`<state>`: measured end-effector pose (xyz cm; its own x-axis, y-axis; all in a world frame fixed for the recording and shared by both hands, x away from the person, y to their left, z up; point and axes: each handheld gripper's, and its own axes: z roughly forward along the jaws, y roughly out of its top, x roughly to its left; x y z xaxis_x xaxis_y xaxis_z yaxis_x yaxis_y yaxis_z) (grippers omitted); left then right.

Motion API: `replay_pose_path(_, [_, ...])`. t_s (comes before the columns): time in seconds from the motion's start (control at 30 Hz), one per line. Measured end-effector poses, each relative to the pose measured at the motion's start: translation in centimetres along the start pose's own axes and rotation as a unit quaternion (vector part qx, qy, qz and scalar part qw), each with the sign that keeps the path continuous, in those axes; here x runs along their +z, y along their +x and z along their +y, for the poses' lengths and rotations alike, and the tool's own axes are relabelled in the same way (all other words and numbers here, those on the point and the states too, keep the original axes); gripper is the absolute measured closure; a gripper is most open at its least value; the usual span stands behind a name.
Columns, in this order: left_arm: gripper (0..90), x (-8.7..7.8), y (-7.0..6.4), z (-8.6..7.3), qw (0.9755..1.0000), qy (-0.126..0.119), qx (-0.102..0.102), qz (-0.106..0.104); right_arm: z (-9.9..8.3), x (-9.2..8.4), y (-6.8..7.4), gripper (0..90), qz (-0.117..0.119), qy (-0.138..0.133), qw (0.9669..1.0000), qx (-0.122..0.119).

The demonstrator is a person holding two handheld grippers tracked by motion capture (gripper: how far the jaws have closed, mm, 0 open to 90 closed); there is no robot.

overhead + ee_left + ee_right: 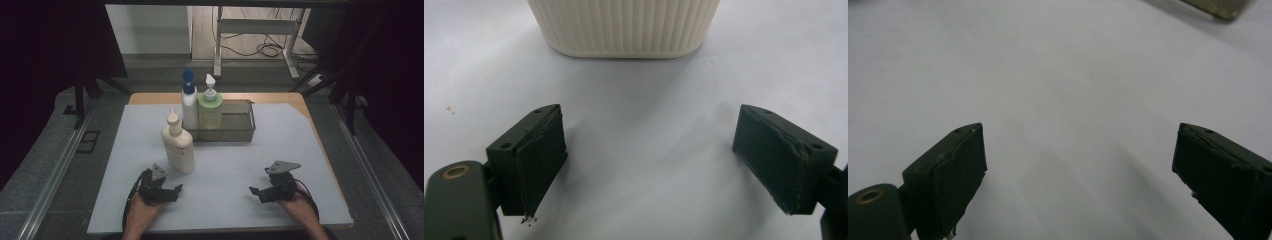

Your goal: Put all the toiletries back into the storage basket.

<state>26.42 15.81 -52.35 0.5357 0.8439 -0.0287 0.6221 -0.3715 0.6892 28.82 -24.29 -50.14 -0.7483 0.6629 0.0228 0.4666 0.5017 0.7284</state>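
That cream ribbed plastic bottle [178,145] stands upright on the pale grey mat [280,135], at 12 o'clock from your left gripper [172,192], jaws wide, nothing between. Your right gripper [256,192] sits at 3 o'clock, also gaping, empty.

cream bottle [624,27] — top cut off

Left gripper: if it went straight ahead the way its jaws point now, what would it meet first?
Most likely the cream ribbed bottle, standing dead ahead of the open left gripper on the white mat. Nothing lies between them, though the gap's depth is hard to judge.
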Motion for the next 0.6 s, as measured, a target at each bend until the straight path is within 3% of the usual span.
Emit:
replay_pose_path(0.3, [13.2, 0.0, 0.1, 0.0, 1.0000, 0.000, -0.002, -0.001, 1.7, 0.2, 0.9, 6.1, 0.020, -0.007, 0.9996, -0.020])
replay_pose_path(0.6, [13.2, 0.0, 0.0, 0.0, 1.0000, 0.000, -0.002, 0.000, 3.6, 0.9, 1.8, 6.4, 0.047, -0.033, 0.9980, -0.025])
